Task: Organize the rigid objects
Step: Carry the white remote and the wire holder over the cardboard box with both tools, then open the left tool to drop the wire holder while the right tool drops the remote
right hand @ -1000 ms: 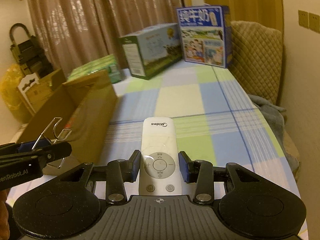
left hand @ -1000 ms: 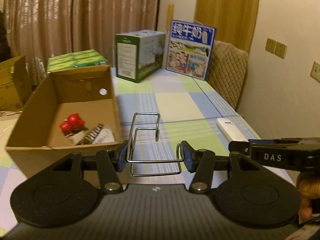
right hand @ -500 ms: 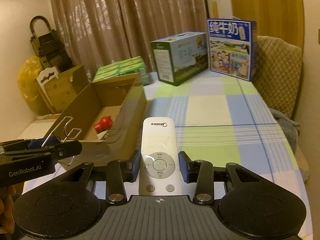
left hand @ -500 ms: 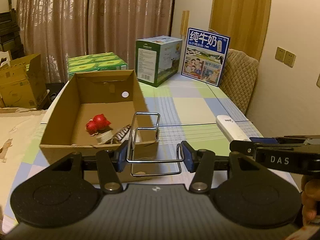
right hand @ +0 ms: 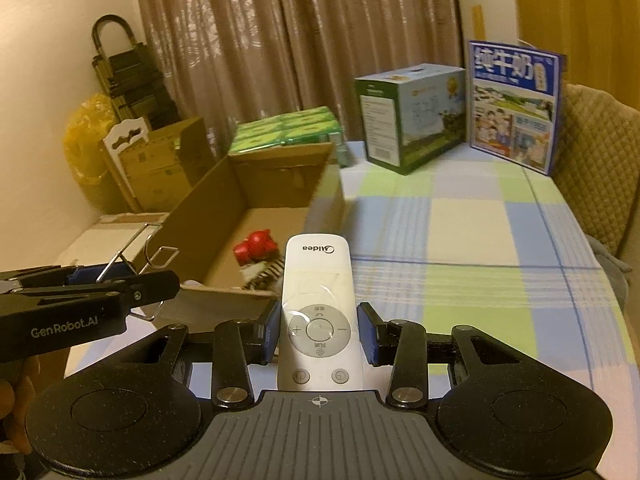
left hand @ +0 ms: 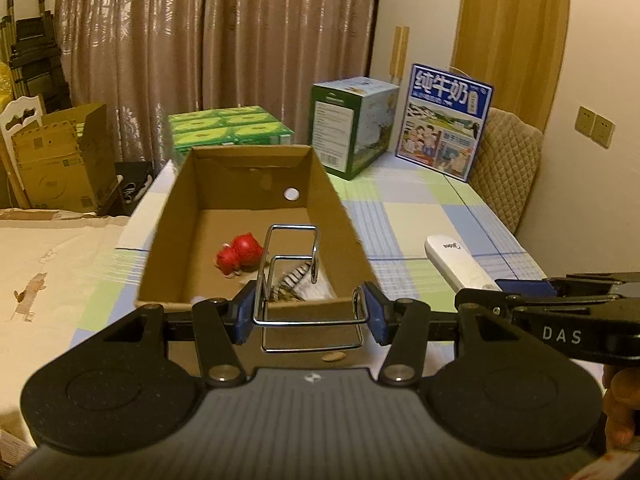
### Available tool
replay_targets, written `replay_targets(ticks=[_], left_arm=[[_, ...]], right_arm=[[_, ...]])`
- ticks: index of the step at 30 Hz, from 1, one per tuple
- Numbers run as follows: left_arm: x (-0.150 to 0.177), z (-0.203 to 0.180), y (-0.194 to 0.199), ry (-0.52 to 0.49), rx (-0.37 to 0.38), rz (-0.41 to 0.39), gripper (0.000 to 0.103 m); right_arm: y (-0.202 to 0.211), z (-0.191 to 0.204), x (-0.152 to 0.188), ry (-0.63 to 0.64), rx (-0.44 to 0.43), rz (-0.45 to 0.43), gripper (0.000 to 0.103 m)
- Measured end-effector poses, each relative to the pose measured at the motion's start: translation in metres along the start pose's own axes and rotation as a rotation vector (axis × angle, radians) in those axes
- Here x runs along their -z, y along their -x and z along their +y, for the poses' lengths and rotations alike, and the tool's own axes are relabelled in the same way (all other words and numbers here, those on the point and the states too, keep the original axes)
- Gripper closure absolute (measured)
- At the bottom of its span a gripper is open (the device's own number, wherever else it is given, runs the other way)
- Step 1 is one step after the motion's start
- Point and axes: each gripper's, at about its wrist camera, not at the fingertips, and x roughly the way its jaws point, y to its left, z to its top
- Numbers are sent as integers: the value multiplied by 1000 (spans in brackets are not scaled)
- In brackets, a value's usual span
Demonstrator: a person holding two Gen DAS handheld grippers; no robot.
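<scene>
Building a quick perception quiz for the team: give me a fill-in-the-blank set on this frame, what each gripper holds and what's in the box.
1. The left gripper is shut on a bent metal ____ rack.
2. The right gripper is shut on a white ____.
3. The brightest thing lying in the open cardboard box is a ____ toy.
4. The cloth on the table has a ____ pattern.

Missing words: wire; remote control; red; checked
</scene>
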Motion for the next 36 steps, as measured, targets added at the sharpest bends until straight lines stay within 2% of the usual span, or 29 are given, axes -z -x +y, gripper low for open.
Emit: replay_targets(ticks=[8,18,25,36], left_arm=[[-29,48,-11,-14,-19,-12,54],[-62,92,-66,-72,-25,42,54],[-56,90,-108,-138,-17,117,54],[-50,90,-132,-139,-9,156,54]], right_arm=[[-28,30,-31,54,-61,-2,66],[-103,41,-73,26,-98,50,66],[-145,35,-69,12,-80,106,66],[-161,31,-60,1,-65,122,65]])
